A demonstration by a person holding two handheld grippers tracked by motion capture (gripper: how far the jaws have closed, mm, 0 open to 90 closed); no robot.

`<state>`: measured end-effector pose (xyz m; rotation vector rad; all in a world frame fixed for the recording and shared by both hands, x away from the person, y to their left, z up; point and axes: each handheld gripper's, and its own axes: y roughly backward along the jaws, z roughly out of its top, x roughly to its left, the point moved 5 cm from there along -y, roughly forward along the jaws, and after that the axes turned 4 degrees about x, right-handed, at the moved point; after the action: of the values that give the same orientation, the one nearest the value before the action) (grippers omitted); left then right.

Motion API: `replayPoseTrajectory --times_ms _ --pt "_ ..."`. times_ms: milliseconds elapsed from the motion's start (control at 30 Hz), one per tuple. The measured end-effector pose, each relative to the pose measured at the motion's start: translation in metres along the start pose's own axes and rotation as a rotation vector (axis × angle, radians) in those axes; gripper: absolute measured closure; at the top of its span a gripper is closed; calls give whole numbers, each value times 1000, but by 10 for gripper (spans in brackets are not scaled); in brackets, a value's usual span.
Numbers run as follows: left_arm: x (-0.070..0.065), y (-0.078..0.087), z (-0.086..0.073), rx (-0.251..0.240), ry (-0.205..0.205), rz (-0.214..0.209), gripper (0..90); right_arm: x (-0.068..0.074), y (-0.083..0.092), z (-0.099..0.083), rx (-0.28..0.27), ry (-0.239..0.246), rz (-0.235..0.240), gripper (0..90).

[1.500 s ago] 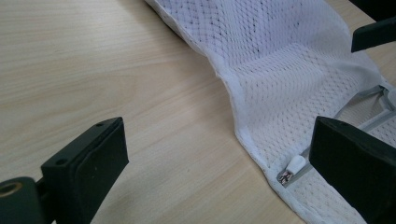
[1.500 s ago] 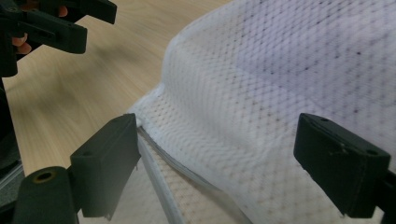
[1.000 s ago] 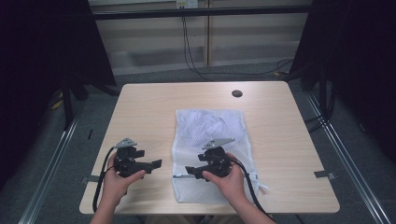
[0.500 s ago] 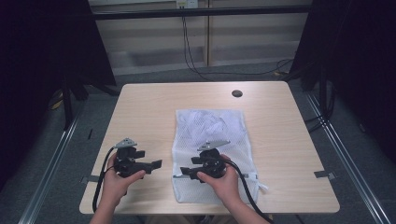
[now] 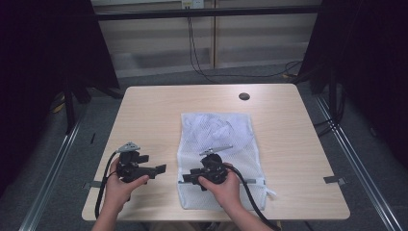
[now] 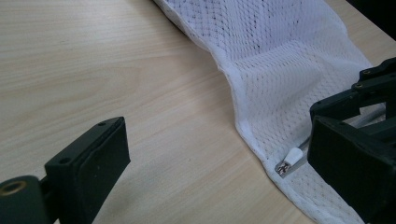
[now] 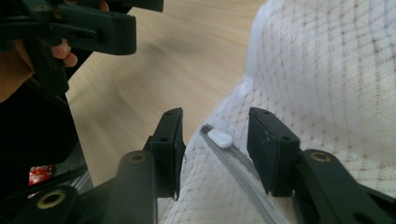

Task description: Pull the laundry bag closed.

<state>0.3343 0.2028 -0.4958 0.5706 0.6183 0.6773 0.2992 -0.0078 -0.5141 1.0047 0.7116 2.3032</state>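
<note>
A white mesh laundry bag [image 5: 216,139] lies flat in the middle of the wooden table [image 5: 154,115], its zipped end toward the person. In the right gripper view my right gripper [image 7: 215,136] straddles the bag's white zipper pull [image 7: 220,138] at the left near corner. Its jaws have just been closing, with the pull between them, and the pads stand clear of it. In the high view it [image 5: 186,177] points left. My left gripper [image 5: 161,169] hovers over bare wood just left of the bag, wide open and holding nothing. Its own view shows the pull [image 6: 292,158] beside its right jaw.
A dark round hole [image 5: 244,96] sits near the table's far edge. Grey tape tabs [image 5: 334,180] mark the side edges. A black cable [image 5: 250,197] trails from the right gripper across the bag's near end. Dark curtains flank the table.
The right gripper has slid a little left to the bag's left near corner, and its jaws have narrowed around the zipper pull. The left gripper has stayed put.
</note>
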Motion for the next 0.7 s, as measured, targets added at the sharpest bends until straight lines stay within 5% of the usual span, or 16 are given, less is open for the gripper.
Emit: replayPoseTrajectory --times_ms 700 --pt "1 -1 -1 13 -6 4 53 -2 -14 -4 37 -74 -23 671"
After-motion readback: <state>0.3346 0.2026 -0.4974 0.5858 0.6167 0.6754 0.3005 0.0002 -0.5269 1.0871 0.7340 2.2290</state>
